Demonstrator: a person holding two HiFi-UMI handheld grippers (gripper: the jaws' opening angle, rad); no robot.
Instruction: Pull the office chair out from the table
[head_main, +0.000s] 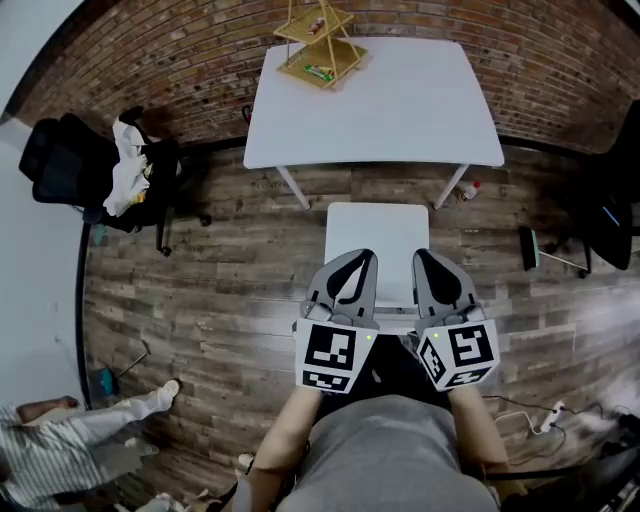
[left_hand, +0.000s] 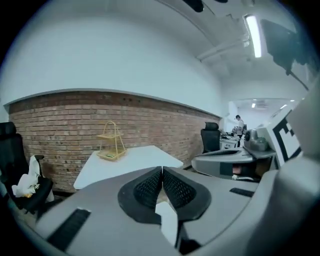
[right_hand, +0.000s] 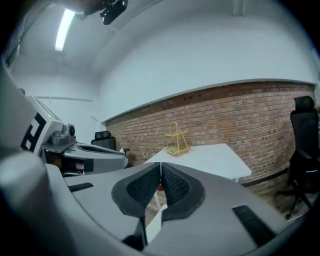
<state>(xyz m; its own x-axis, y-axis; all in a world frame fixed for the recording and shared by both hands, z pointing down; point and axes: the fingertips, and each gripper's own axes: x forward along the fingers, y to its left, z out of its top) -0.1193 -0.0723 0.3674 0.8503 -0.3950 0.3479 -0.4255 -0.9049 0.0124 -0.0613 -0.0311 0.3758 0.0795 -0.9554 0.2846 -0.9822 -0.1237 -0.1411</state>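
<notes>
**Head view.** A white worktop (head_main: 400, 100) stands at the far side by the brick wall (head_main: 170, 60), with a yellow wire rack (head_main: 320, 45) on its far left corner. The white chair (head_main: 378, 240) sits on the plank floor (head_main: 220, 290), clear of the worktop's near edge and directly in front of the person. The left claw (head_main: 365, 257) and the right claw (head_main: 424, 256) are held side by side, pointing away from the person. The left one covers the seat's near left part and the right one its near right part. Each claw's jaws are pressed together with nothing in them. Far to the left stands a black office chair (head_main: 65, 160) with a white cloth (head_main: 128, 165) draped over it.

**Left gripper view.** The left claw (left_hand: 162, 171) has its ribbed pads closed flat against each other and grips nothing. A sliver of the white chair (left_hand: 169, 217) shows low down behind the jaws, below and just beyond them. The worktop (left_hand: 130, 161) and rack (left_hand: 112, 141) lie farther off. The right claw's grey body (left_hand: 225, 161) is at the right.

**Right gripper view.** The right claw (right_hand: 160, 176) is likewise closed and empty. The white chair (right_hand: 152, 225) appears as a pale patch beneath the jaws. The worktop (right_hand: 210, 157) and rack (right_hand: 176, 139) are beyond it, against the brick wall.
</notes>
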